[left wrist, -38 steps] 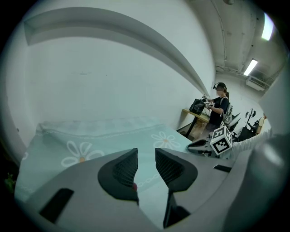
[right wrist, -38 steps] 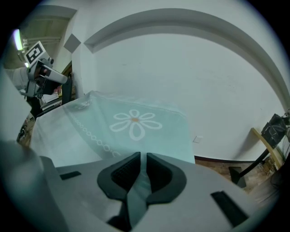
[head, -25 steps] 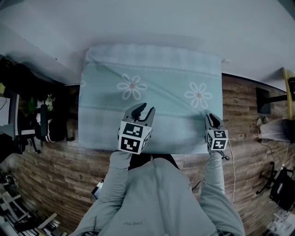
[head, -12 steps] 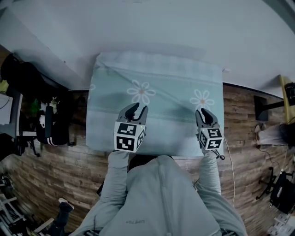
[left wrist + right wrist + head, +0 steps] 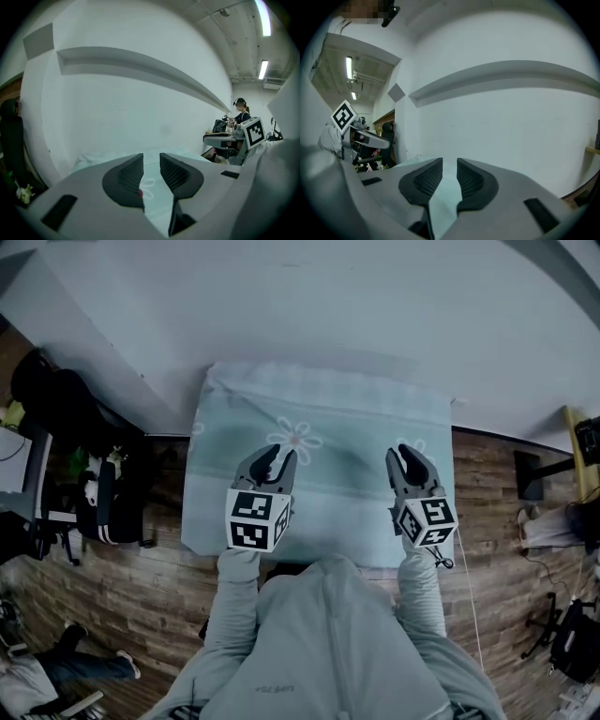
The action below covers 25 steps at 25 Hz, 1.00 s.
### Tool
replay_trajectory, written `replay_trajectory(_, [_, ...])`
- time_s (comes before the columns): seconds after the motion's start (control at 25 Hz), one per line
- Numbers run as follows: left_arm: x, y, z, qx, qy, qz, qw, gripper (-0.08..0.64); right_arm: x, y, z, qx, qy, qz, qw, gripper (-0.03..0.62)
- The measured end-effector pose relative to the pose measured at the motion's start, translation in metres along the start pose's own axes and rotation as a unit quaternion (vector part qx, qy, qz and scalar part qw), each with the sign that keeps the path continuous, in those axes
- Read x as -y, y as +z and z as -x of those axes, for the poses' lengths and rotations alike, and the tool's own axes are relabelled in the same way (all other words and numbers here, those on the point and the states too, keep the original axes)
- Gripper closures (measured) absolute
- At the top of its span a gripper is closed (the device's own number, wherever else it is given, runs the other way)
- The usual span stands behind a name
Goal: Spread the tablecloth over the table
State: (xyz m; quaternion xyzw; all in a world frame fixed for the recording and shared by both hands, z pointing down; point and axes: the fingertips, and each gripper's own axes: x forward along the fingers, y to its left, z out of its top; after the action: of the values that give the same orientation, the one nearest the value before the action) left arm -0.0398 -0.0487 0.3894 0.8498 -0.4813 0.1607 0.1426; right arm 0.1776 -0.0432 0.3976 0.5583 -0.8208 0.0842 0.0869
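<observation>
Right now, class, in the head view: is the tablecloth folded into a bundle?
No, the tablecloth lies spread flat as a wide rectangle, a white daisy showing on it.

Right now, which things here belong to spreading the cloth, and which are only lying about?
For the job:
- pale green fabric tablecloth with white daisies

Lying about:
- black office chair
- black metal stand
- bystander's legs

Tablecloth (image 5: 328,432) before wall (image 5: 328,296), floor (image 5: 122,601) left and right
</observation>
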Motion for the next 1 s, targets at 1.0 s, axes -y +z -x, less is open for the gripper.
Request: replay_trajectory(1.0, [0.004,0.052,0.025,0.099,0.007,-0.009,0.995,0.535,-0.013,0.074,0.027,0.108,0.019,0.031,0.993,0.571])
